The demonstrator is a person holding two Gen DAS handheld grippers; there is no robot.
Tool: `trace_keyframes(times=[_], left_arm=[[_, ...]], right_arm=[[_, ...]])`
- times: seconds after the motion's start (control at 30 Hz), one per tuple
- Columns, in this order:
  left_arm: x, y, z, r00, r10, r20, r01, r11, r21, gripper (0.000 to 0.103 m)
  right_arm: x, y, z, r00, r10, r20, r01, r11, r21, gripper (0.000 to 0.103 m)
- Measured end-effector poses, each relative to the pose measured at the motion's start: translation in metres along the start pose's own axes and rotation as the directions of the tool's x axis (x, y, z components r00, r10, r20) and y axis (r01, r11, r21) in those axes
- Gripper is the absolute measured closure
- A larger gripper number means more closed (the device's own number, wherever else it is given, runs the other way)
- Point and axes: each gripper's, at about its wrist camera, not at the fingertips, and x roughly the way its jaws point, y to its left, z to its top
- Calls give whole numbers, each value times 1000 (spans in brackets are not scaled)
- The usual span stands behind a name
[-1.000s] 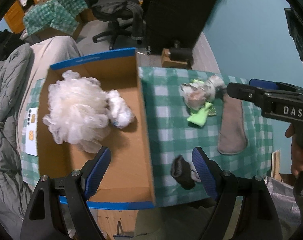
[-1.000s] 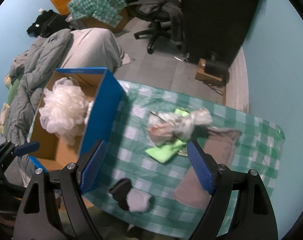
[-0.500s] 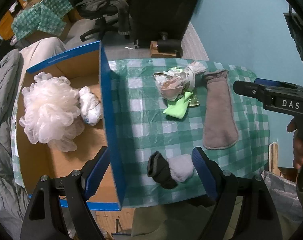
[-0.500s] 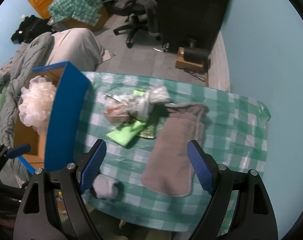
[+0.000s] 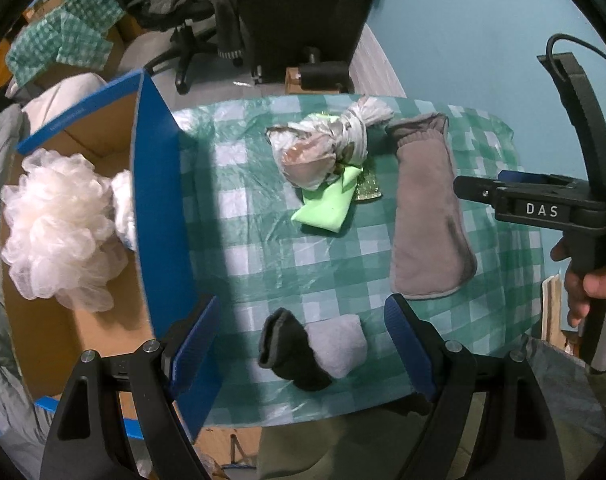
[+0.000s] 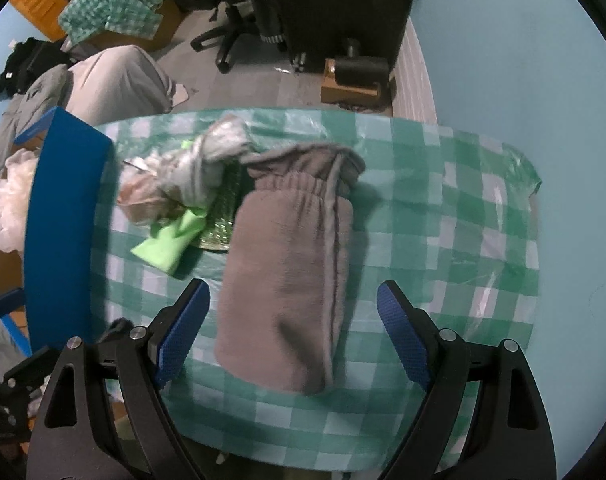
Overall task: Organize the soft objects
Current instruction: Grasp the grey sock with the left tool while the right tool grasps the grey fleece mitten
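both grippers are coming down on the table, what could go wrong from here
1. The right gripper, jaws opening and empty, straddles the wide grey cloth; it may pinch only a fold and drag the thin tablecloth too.
2. The left gripper is over the rolled socks near the table edge; a nudge could push them off.
3. The box wall stands close beside its left finger and could snag.

On the desk (image 5: 263,248) with the green-checked plastic cover, the open cardboard box with blue edges (image 5: 159,216) stands at the left and holds a white mesh bath pouf (image 5: 59,232). Right of the box lies a knotted plastic bag (image 5: 323,148) on a lime-green cloth (image 5: 327,208). Further right lies a long grey fleece mitt (image 5: 427,216). Nearest the front edge sits a rolled black-and-grey sock (image 5: 311,348).
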Motion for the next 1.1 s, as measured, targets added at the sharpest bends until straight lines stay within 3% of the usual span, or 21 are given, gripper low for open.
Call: trace_keyframes(times=[0.5,0.87,0.97,1.1], left_arm=[[41,-3,-12,997,-45,-56,41,996,-76,18],[50,-7,-42,996,-60,-60,46,975,-218,18],[53,-11,-48,996,-72,-60,55,967,-249,18],[63,-17,-54,995,-75,-72,51,957,-287,18]], right_arm=[[51,0,-5,996,50,-76,-52,998,-24,17],[68,15,-12,996,-17,-85,7,993,-114,17],[71,19,-15,996,-37,-82,26,991,-133,27],[67,19,-22,997,-33,-64,22,985,-173,52]])
